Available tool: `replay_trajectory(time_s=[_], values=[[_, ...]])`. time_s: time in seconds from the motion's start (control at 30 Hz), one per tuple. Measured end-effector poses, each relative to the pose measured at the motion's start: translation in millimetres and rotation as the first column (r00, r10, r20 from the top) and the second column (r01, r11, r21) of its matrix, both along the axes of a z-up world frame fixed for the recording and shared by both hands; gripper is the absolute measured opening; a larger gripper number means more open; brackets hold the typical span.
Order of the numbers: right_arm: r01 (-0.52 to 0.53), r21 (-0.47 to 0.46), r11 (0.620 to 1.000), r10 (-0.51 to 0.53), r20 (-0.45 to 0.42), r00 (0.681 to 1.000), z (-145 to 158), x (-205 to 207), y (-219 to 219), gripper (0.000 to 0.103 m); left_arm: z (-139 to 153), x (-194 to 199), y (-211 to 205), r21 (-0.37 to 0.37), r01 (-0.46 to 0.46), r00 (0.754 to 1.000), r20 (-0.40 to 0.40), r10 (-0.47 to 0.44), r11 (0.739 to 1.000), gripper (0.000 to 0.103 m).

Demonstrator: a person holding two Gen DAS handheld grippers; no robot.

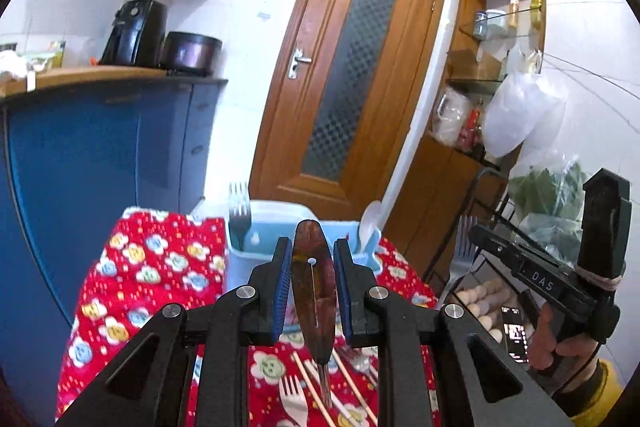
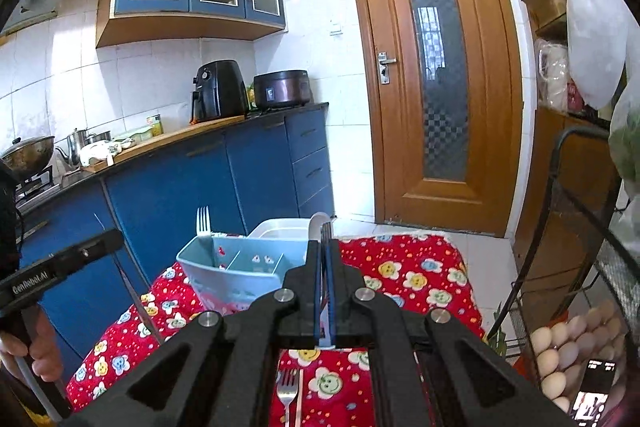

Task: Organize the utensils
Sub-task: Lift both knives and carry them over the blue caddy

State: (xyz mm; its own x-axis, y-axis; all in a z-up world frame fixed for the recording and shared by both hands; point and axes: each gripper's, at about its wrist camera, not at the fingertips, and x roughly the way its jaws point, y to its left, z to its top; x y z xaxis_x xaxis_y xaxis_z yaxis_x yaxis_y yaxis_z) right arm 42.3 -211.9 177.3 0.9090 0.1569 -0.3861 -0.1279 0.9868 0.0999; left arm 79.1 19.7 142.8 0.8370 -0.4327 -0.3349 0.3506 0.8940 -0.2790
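A home kitchen: blue cabinets (image 2: 208, 183) under a wooden counter (image 2: 160, 141), an air fryer (image 2: 218, 91), a wok (image 2: 28, 153) far left, a wooden door (image 2: 436, 75) beyond.

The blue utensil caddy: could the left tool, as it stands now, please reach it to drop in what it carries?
Probably yes. The left tool holds a brown-handled utensil, and the blue caddy sits straight ahead on the red cloth, nothing between.
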Motion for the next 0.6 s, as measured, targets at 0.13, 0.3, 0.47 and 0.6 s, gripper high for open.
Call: replay_trajectory(time_s=[0.13,0.3,0.47,0.6], values=[[0.009,-0.02,1.0,-0.009,0.008,1.0,9,9,-1,0.004,21,7,1,0.007,-0.008,0.999,0.036,0.008,1.0,0.021],[0.021,-0.047,0.999,-0.019,0.024,1.0,20,19,2,0.004,48,21,2,0.018,-0.033,0.996,0.08,0.031,0.999,0.021],[0.036,-0.069,0.997,-0.033,0.04,0.999,33,33,2,0.004,74,32,3,0.026,-0.061,0.99,0.129,0.057,0.998,0.021],[0.052,-0.086,0.995,-0.048,0.045,0.998,40,45,4,0.004,91,44,3,0.044,-0.098,0.982,0.168,0.089,0.994,0.021]])
